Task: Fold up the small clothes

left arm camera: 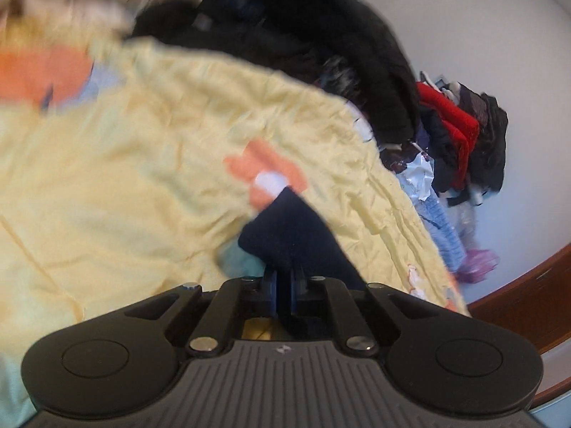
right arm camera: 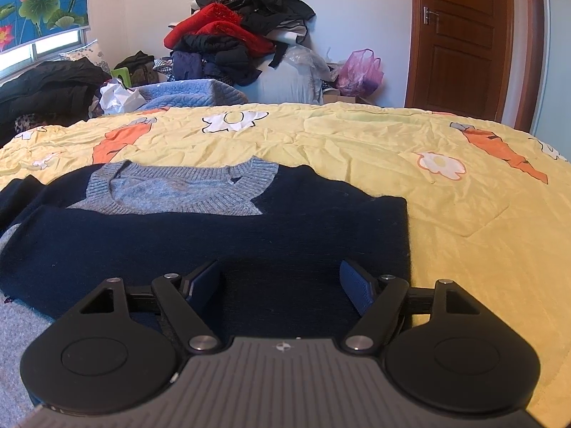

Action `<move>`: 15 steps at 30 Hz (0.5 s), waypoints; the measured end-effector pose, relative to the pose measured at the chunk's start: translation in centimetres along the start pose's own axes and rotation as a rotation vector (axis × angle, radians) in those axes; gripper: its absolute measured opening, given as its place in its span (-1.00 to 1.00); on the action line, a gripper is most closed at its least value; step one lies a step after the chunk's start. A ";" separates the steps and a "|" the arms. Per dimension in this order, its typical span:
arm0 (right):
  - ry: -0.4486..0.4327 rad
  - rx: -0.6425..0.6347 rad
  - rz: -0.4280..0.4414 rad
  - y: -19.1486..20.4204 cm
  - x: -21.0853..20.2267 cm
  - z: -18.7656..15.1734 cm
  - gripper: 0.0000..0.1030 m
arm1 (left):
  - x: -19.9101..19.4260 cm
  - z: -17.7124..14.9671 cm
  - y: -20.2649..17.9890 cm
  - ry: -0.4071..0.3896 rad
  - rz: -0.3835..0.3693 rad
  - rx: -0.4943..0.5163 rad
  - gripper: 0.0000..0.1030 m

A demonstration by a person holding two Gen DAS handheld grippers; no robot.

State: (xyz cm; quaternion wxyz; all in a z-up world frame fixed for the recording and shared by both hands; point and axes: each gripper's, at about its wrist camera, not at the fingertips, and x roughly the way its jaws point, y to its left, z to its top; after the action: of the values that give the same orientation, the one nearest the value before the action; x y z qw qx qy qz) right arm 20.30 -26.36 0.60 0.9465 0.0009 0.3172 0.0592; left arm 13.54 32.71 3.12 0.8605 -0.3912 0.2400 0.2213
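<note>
This is a bedroom in a lived-in home. A bed fills the near half of the right wrist view, spread with a yellow quilt (right arm camera: pixel 357 149) printed with orange carrots and white flowers. Beyond its far edge, against a plain white wall (right arm camera: pixel 142 7), a heap of clothes (right arm camera: pixel 235 35) in red, black and navy is piled high, with a pink plastic bag (right arm camera: pixel 360 71) just to its right. At far right stands a brown panelled wooden door (right arm camera: pixel 460 35) with a metal lever handle. At far left a window (right arm camera: pixel 39 48) sits under a blue lotus-print blind (right arm camera: pixel 39 0), with dark coats (right arm camera: pixel 46 85) stacked below it.
</note>
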 end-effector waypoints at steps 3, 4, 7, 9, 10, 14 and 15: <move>0.000 0.000 0.000 0.0 0.0 0.0 0.50 | -3.3 -2.7 -6.4 -0.162 0.015 0.289 -0.88; 0.000 0.001 0.000 0.0 0.0 0.0 0.50 | -4.4 -4.4 -8.8 -0.217 0.008 0.398 -0.88; -0.001 0.003 0.002 0.0 0.0 0.0 0.51 | -6.9 -12.2 -15.5 -0.313 -0.067 0.752 -0.88; -0.001 0.005 0.003 0.0 0.0 0.0 0.51 | -7.5 -18.6 -18.5 -0.287 -0.131 0.958 -0.88; -0.002 0.007 0.006 0.0 0.0 0.0 0.51 | -7.5 -21.7 -19.4 -0.256 -0.167 1.040 -0.88; -0.005 0.020 0.014 -0.3 -0.1 0.0 0.51 | -6.7 -29.9 -21.0 -0.168 -0.181 1.251 -0.87; -0.006 0.022 0.016 -0.3 -0.1 0.0 0.51 | -6.7 -30.5 -21.3 -0.199 -0.153 1.281 -0.88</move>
State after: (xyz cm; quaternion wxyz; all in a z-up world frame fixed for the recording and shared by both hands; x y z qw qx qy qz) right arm 20.20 -26.68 0.63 0.9468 0.0140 0.3151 0.0633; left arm 13.05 -5.03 1.51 0.9547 0.2055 0.2151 0.0077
